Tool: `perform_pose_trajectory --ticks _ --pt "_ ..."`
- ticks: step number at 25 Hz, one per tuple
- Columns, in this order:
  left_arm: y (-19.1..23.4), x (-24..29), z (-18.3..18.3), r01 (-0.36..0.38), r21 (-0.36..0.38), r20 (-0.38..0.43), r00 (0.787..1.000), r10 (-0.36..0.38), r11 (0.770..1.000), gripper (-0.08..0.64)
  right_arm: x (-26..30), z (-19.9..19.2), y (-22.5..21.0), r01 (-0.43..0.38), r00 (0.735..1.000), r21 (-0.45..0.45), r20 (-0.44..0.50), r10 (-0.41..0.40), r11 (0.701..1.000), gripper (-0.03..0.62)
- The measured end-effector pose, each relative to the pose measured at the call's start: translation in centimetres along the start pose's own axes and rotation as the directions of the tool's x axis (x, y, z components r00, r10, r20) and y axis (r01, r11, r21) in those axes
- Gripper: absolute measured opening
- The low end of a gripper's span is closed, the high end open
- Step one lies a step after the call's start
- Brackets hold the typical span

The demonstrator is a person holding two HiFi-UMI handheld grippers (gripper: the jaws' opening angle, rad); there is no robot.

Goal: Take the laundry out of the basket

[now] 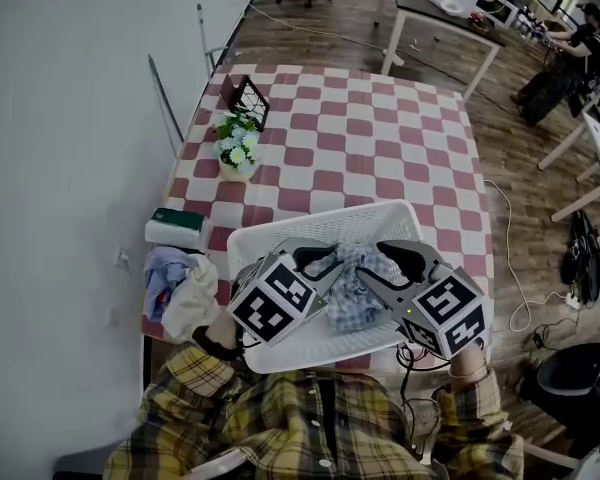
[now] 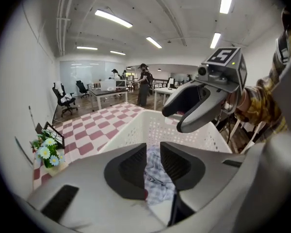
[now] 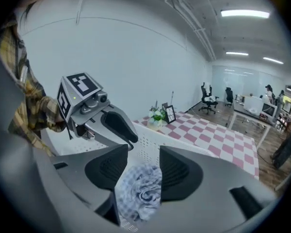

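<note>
Looking for print first: found only black-and-white square markers on the cubes of the left gripper (image 1: 325, 265) and the right gripper (image 1: 382, 263). Could not read any lettering on the green-topped box (image 1: 175, 224) at left centre of the head view.

Located the blue-and-white checked cloth (image 1: 355, 290) inside the white perforated basket (image 1: 280, 233), lower centre of the head view, at the near edge of the red-and-white checked table (image 1: 380, 138). Noted the cloth crumpled into a lump; cannot tell a long axis or a pointing direction. Noted the basket open side up, long side running left to right across the frame, right end slightly higher in the picture.

Found both grippers side by side, angled down into the basket from the bottom of the frame, held out from yellow plaid sleeves (image 1: 310, 428).

Checked the left gripper view: jaws apart by a narrow gap, checked cloth showing in the gap, pads not closed on it.

Checked the right gripper view: jaws apart more widely, cloth lump lying between and below them, not pinched.

Also noted: heap of clothes (image 1: 180, 290) just left of the basket, flowers (image 1: 237, 146) and small picture frame (image 1: 246, 98) at the table's upper left.
</note>
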State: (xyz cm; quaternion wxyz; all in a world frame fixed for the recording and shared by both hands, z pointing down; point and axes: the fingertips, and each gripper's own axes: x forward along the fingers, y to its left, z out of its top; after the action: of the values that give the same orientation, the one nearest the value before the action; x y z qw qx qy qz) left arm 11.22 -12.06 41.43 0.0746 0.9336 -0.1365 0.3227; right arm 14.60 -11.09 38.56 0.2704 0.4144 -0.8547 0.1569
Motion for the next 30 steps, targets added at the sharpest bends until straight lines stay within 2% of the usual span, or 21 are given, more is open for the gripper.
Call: perform_pose_trajectory --ticks 5,7,10,12,15,19,22,25,26,30 --pt "0.7 2.1 -3.3 0.024 0.018 -0.118 0.993 -0.022 1.000 0.140 2.8 -3.0 1.6 -0.064 0.986 -0.082 -0.162 0.050 0.995 0.251" --pt "0.9 2.9 -4.4 0.040 0.034 -0.160 0.987 -0.034 0.999 0.169 3.9 -4.2 2.0 -0.077 0.975 -0.100 -0.215 0.054 0.992 0.281" --pt "1.2 4.3 -6.5 0.056 0.055 -0.245 0.969 -0.041 0.997 0.201 5.7 -6.2 2.4 -0.108 0.951 -0.111 -0.301 0.070 0.988 0.341" --pt "1.0 5.2 -7.5 0.066 0.062 -0.295 0.954 -0.045 0.996 0.239 6.8 -7.8 2.4 -0.124 0.933 -0.120 -0.353 0.074 0.985 0.348" --pt "1.0 6.7 -8.3 0.081 0.064 -0.331 0.942 -0.055 0.995 0.249 8.0 -9.8 1.9 -0.129 0.903 -0.107 -0.423 0.072 0.986 0.380" --pt "1.5 8.2 -10.2 0.097 0.042 -0.377 0.923 -0.074 0.994 0.284 9.3 -11.6 1.3 -0.143 0.873 -0.086 -0.480 0.085 0.986 0.408" --pt "2.0 8.9 -12.0 0.094 0.014 -0.428 0.900 -0.079 0.995 0.296 9.9 -13.1 0.8 -0.145 0.848 -0.067 -0.523 0.089 0.987 0.408" --pt "2.3 9.5 -13.9 0.089 -0.015 -0.475 0.876 -0.086 0.996 0.327 10.5 -14.2 0.3 -0.133 0.833 -0.060 -0.548 0.079 0.989 0.408" --pt "2.4 9.6 -14.4 0.083 -0.014 -0.490 0.868 -0.079 0.996 0.347 10.7 -14.6 0.2 -0.134 0.826 -0.063 -0.559 0.077 0.989 0.408" --pt "2.8 10.4 -15.7 0.068 0.033 -0.536 0.843 -0.039 0.997 0.347 11.7 -16.5 0.2 -0.144 0.791 -0.042 -0.605 0.090 0.989 0.408"
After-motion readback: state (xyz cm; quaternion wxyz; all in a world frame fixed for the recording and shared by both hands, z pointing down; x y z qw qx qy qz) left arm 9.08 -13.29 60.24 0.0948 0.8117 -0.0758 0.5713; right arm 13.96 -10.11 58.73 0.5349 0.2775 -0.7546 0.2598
